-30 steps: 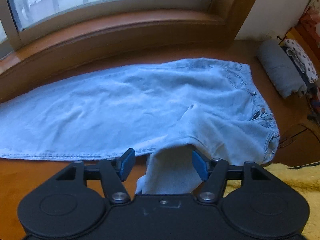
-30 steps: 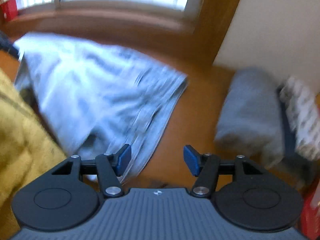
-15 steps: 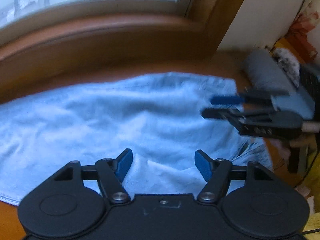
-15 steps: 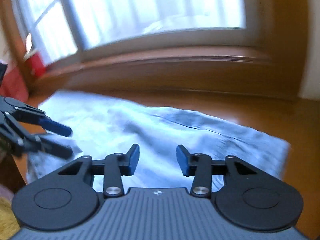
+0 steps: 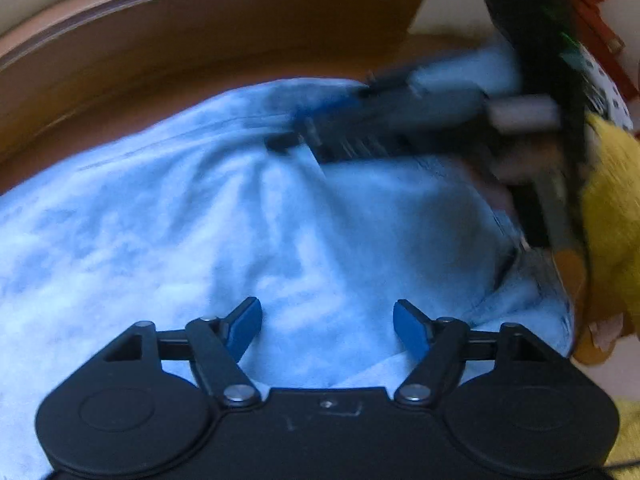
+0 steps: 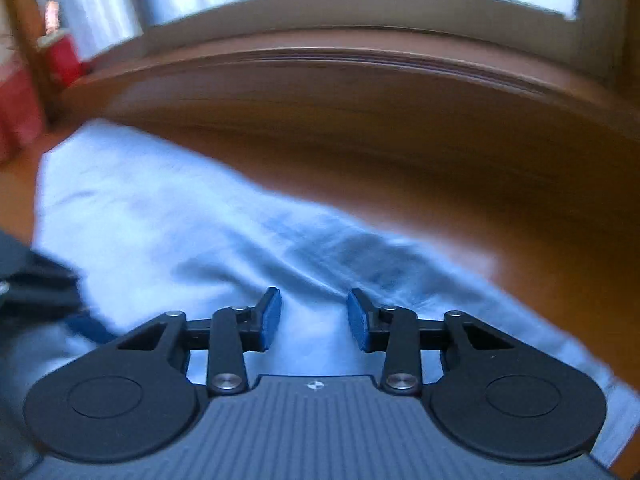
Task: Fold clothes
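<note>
Our left gripper (image 5: 327, 330) over pale blue jeans (image 5: 160, 240), jaws spread and just widening, our right gripper (image 6: 314, 320) narrowing above the denim, pinching nothing.

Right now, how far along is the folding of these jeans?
Early on. Done: the light blue jeans lie spread on the wooden surface, with no clear fold showing. In hand: both grippers are low over the denim; the left gripper has its jaws wide, just been opening, and the right gripper has been closing, neither pressing cloth. Left: grasp and make the folds.
</note>
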{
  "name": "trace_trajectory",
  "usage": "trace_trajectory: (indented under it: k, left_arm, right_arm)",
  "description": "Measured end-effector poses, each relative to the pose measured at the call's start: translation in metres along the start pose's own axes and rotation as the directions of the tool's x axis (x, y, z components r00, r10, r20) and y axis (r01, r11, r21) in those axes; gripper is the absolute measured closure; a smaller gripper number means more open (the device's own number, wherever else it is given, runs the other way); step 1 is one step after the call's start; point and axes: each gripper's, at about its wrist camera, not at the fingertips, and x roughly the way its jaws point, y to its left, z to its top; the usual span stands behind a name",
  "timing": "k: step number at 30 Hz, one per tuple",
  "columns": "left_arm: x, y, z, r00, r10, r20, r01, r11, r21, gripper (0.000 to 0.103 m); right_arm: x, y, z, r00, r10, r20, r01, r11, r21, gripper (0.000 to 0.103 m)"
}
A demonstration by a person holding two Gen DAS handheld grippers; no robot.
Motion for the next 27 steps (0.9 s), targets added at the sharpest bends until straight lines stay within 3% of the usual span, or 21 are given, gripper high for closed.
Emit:
trace_trajectory:
  k: [3, 5, 6, 8, 11, 13, 16, 19, 22, 24, 27]
  left_arm:
    - [0.003, 0.002, 0.004, 1.0, -0.015, -0.01, 0.016, 0.999, 0.039, 0.027]
    - [0.004, 0.003, 0.005, 0.999, -0.027, -0.019, 0.028, 0.998, 0.062, 0.026]
    - [0.005, 0.003, 0.005, 0.999, -0.032, -0.021, 0.034, 0.997, 0.065, 0.024]
    - [0.005, 0.004, 0.005, 0.999, -0.037, -0.021, 0.039, 0.997, 0.067, 0.022]
    - [0.003, 0.005, 0.002, 0.999, -0.036, -0.011, 0.036, 0.997, 0.068, 0.021]
    - [0.002, 0.005, 0.001, 0.999, -0.041, -0.006, 0.042, 0.997, 0.065, 0.02]
    - [0.001, 0.009, -0.002, 0.999, -0.053, 0.004, 0.053, 0.997, 0.049, 0.02]
    - [-0.001, 0.011, -0.005, 0.999, -0.052, 0.015, 0.051, 0.998, 0.045, 0.02]
    - [-0.001, 0.01, -0.006, 0.999, -0.025, 0.027, 0.023, 0.998, 0.064, 0.019]
    - [-0.001, 0.01, -0.007, 0.999, -0.021, 0.025, 0.019, 0.998, 0.059, 0.019]
    - [-0.005, 0.017, -0.007, 0.999, -0.034, 0.025, 0.034, 0.999, 0.017, 0.02]
  right_arm:
    - [0.012, -0.011, 0.009, 0.993, -0.111, 0.034, 0.111, 0.994, -0.002, 0.074]
    - [0.018, -0.017, 0.013, 0.983, -0.172, 0.059, 0.171, 0.985, 0.021, 0.051]
    - [0.019, -0.022, 0.015, 0.979, -0.192, 0.063, 0.188, 0.98, 0.063, 0.051]
    - [0.016, -0.025, 0.019, 0.972, -0.221, 0.079, 0.208, 0.967, 0.146, 0.069]
    - [-0.002, -0.009, 0.024, 0.984, -0.115, 0.136, 0.091, 0.981, 0.174, 0.07]
    - [0.002, 0.006, 0.023, 0.995, -0.011, 0.096, 0.0, 0.993, 0.116, 0.069]
    - [0.009, 0.027, 0.022, 0.992, 0.124, 0.031, -0.125, 0.991, 0.039, 0.07]
    - [0.027, 0.027, 0.022, 0.998, 0.05, 0.03, -0.05, 0.999, 0.005, 0.074]
    - [0.035, 0.012, 0.031, 0.998, -0.008, 0.067, 0.002, 0.997, 0.076, 0.085]
    - [0.027, 0.005, 0.037, 0.995, -0.053, 0.082, 0.041, 0.989, 0.142, 0.081]
    - [-0.018, 0.003, 0.026, 0.983, -0.114, 0.144, 0.092, 0.985, 0.147, 0.078]
